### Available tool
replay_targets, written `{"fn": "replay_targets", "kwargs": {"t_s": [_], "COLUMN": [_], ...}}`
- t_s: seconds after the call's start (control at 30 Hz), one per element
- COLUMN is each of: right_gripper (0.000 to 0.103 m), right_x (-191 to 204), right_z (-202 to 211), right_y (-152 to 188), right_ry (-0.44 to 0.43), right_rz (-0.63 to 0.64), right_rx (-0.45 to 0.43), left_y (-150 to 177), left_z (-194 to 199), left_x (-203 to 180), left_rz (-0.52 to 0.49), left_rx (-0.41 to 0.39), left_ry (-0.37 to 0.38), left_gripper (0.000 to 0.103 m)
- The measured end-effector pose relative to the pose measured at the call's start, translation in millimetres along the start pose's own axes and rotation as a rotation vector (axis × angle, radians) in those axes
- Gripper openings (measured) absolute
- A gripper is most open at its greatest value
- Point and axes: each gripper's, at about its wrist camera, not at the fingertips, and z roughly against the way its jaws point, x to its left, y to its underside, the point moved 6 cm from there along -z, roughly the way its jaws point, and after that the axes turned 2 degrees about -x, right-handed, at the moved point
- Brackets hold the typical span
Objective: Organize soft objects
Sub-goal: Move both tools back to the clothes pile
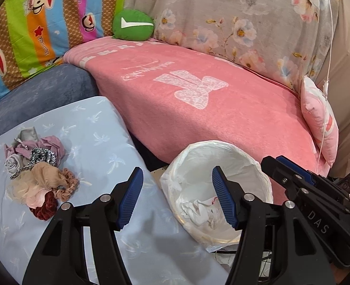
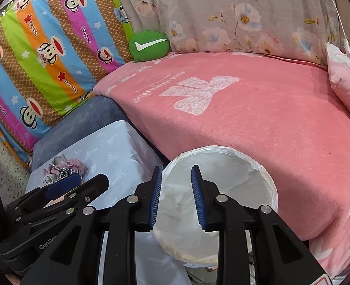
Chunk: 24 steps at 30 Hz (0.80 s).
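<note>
A heap of soft scrunchies and fabric flowers [image 1: 38, 174] in mauve, beige, spotted orange and dark red lies on a pale blue cloth-covered surface [image 1: 99, 128] at the left. My left gripper [image 1: 177, 196] hangs open and empty above the gap between that surface and a white bin with a plastic liner [image 1: 265, 178]; crumpled white tissue [image 1: 198, 211] lies in the bin. My right gripper [image 2: 176, 196] is open over the bin [image 2: 267, 180], nothing between its fingers. The heap [image 2: 63, 168] shows partly behind the left gripper's body [image 2: 63, 186] in the right wrist view.
A pink blanket [image 1: 222, 114] covers the sofa seat behind the bin. A green round cushion with a white tick [image 1: 133, 25] sits at the back. A striped monkey-print pillow [image 1: 44, 23], a floral cover [image 1: 246, 19] and a small pink pillow [image 1: 319, 118] ring the seat.
</note>
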Motion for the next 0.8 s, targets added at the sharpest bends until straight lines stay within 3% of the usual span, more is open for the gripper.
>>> {"fn": "replay_targets", "kwargs": {"t_s": [0.4, 0.8], "right_gripper": [0.031, 0.042], "right_x": [44, 99], "right_z": [-12, -30], "right_y": [11, 25], "right_ry": [-0.043, -0.092], "right_rz": [0.062, 0.134], "right_rx": [0.031, 0.069], "left_y": [6, 20], "left_z": [11, 21], "left_x": [48, 114], "left_rz": [0.076, 0.179], "left_rx": [-0.003, -0.001], "left_ry": [-0.063, -0.151], "left_gripper": [0.058, 0.067]}}
